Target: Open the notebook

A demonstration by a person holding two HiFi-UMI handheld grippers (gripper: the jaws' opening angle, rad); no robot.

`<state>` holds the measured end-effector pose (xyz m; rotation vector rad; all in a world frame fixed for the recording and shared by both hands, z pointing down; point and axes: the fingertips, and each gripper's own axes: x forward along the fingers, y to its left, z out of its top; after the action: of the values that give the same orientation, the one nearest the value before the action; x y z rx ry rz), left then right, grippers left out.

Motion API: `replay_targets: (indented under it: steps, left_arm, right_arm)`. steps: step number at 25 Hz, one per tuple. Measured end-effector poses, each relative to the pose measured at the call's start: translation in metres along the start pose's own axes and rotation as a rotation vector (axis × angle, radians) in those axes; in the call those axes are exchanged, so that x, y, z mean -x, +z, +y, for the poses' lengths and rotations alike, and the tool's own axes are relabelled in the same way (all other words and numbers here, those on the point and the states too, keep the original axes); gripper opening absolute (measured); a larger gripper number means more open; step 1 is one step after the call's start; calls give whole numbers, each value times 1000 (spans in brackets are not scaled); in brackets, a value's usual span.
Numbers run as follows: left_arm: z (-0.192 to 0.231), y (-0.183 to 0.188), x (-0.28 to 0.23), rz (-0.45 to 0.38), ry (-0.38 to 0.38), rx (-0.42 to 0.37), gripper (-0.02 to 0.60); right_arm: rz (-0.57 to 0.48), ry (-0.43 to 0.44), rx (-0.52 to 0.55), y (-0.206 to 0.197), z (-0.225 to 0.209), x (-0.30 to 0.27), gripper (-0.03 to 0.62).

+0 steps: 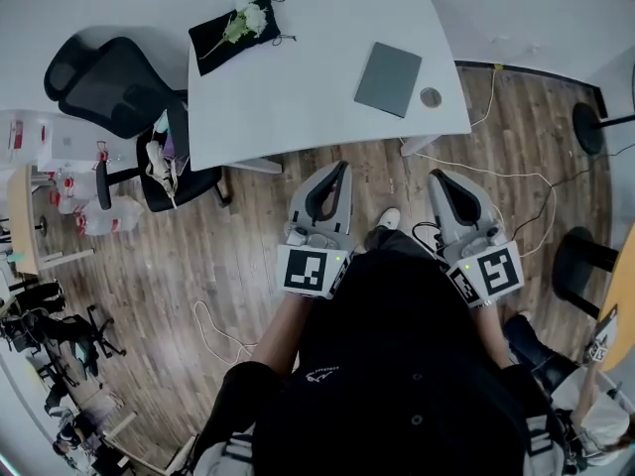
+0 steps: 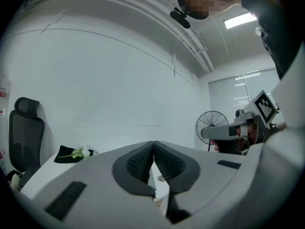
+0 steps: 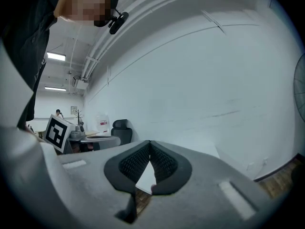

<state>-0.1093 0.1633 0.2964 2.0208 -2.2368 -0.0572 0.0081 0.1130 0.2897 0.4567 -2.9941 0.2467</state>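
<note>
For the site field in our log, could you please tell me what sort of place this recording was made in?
Most likely an office or lab workroom: a white desk with a closed grey notebook on it, a black swivel chair beside it, and a pedestal fan by the blinds.

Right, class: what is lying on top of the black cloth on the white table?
A white flower with a green stem lies across the black cloth. Anything beneath the cloth, on the table, is covered and cannot be seen.
</note>
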Motion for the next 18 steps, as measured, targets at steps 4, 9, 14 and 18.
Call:
replay_targets:
  steps: [4,9,14,18]
  left_arm:
    - [-14,-7,-28,17,23,-16,6]
    - [-30,-15,-51,28,28,-28,6]
    - [-33,-27,-69,49,28,-34,6]
    - [-28,-46,-80,89,23,-41,6]
  right_arm:
    - [-3,23,13,2,-28,3,5]
    - [-12,23,17,4,-56,11,5]
    - [-21,10,3,5,-74,19,6]
    - [-25,-20,7,4,-82,27,6]
